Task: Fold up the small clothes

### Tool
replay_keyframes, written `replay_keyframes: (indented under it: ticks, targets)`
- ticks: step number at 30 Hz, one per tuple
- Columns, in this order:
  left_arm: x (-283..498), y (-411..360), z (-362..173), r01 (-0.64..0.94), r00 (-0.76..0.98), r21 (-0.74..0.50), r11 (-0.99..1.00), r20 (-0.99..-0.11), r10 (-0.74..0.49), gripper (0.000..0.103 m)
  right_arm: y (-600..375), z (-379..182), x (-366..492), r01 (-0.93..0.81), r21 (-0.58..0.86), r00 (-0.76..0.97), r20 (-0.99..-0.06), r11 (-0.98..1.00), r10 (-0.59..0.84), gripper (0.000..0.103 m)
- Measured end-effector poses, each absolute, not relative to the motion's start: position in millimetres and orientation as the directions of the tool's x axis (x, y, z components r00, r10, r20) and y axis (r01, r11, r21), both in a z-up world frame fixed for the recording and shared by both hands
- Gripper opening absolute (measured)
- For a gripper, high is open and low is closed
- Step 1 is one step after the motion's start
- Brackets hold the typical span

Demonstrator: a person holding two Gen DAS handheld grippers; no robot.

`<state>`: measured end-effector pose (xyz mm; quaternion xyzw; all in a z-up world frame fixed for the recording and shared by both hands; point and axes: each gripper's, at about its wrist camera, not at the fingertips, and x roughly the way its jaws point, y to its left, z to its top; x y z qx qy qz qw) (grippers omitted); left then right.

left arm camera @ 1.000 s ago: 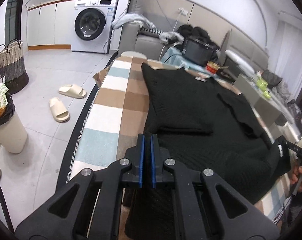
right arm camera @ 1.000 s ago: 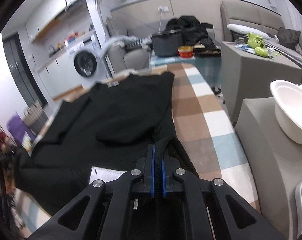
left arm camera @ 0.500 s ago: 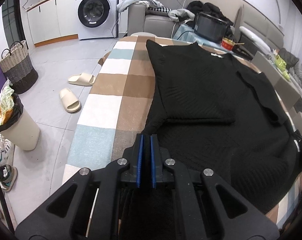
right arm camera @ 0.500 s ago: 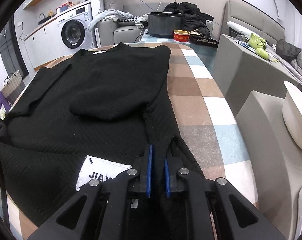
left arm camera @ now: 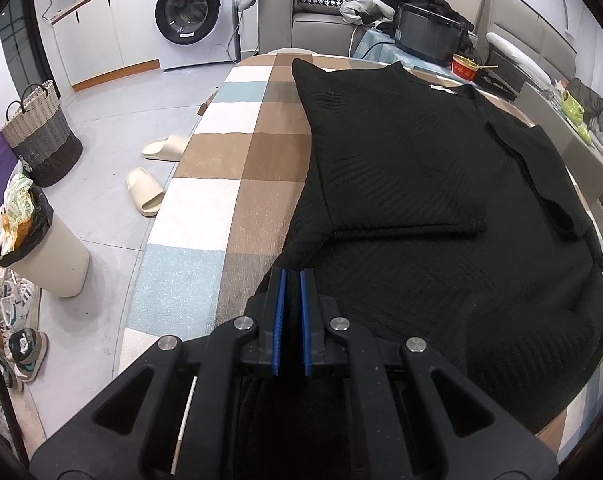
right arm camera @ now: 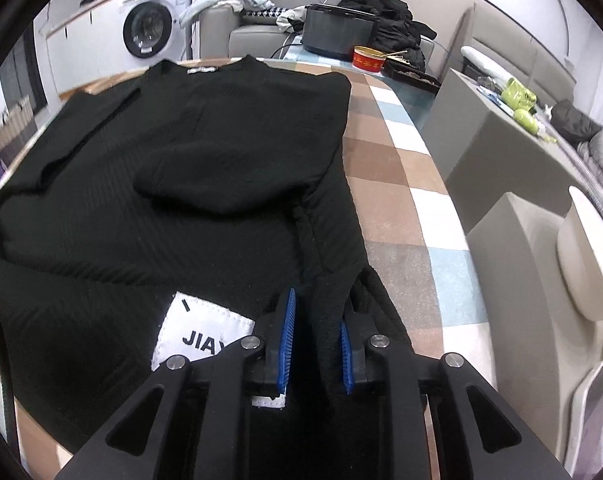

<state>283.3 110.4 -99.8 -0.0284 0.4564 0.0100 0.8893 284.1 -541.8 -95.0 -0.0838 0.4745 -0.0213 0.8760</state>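
A black knit sweater [left arm camera: 401,168] lies on a checked table [left arm camera: 221,184], both sleeves folded across its chest. Its near hem is lifted and carried over the body. My left gripper [left arm camera: 292,280] is shut on the hem's left corner. In the right wrist view the same sweater [right arm camera: 205,152] shows a white inside label [right arm camera: 197,332]. My right gripper [right arm camera: 316,304] has its blue pads a little apart, with the hem's right corner lying between them.
A washing machine [left arm camera: 193,12], two slippers [left arm camera: 149,192], a bin [left arm camera: 41,248] and a woven basket [left arm camera: 41,136] are on the floor at left. A dark pot [right arm camera: 337,32] and red bowl [right arm camera: 367,60] sit beyond the table. Grey blocks with a white bowl [right arm camera: 585,256] stand right.
Both grippers have carried the hem forward over the sweater and lower toward it. The right gripper's jaws have parted from shut.
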Motion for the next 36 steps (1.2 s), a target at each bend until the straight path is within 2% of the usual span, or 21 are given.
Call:
replay_keyframes:
  ticks: [11,15,18,19,20,22,25,27,30,36]
  targets:
    - [284.5,100.9,-99.7,-0.023,0.571,0.026,0.999,-0.821,0.034,0.003,-518.6,-97.6,282.5,-0.116,-0.333,0.551,-0.805,0.936,-0.219,0.021]
    - [284.0,102.2,-98.0,-0.022,0.563,0.021,1.000,-0.826,0.030,0.003,-531.5,-83.4,280.8,-0.129,-0.238,0.540,-0.831,0.963,-0.133,0.022]
    - [283.2,103.0,-94.5,-0.019,0.559,0.015,1.000,-0.829,0.023,0.003,-544.2,-60.3,273.1,-0.121,-0.130,0.550,-0.834,0.984,-0.043,0.027]
    - [283.0,102.7,-94.9,-0.018,0.559,0.014,1.000,-0.829,0.022,0.003,-547.2,-53.3,270.0,-0.127,-0.088,0.551,-0.834,0.988,-0.004,0.034]
    - [282.3,102.8,-93.5,-0.013,0.556,0.010,1.000,-0.831,0.016,0.004,-550.5,-46.9,266.4,-0.132,-0.038,0.554,-0.832,0.991,0.041,0.045]
    - [280.7,103.5,-91.6,-0.007,0.531,0.003,1.000,-0.847,0.006,0.009,-551.6,-40.8,262.3,-0.139,0.033,0.543,-0.833,0.990,0.104,0.059]
    - [273.2,106.0,-87.5,-0.003,0.512,-0.013,1.000,-0.859,-0.010,0.031,-549.3,-38.1,257.2,-0.167,0.165,0.505,-0.833,0.972,0.228,0.060]
    - [262.1,107.5,-81.3,0.001,0.525,-0.013,1.000,-0.851,-0.011,0.052,-541.1,-40.8,255.1,-0.191,0.242,0.464,-0.831,0.951,0.305,0.060]
    - [241.6,111.1,-72.8,0.013,0.542,-0.039,0.999,-0.839,-0.040,0.064,-524.2,-51.6,252.7,-0.215,0.262,0.428,-0.841,0.941,0.332,0.060]
    - [208.8,118.1,-76.4,0.022,0.514,-0.092,0.995,-0.853,-0.091,0.070,-497.5,-73.0,257.4,-0.237,0.269,0.367,-0.865,0.934,0.342,0.060]
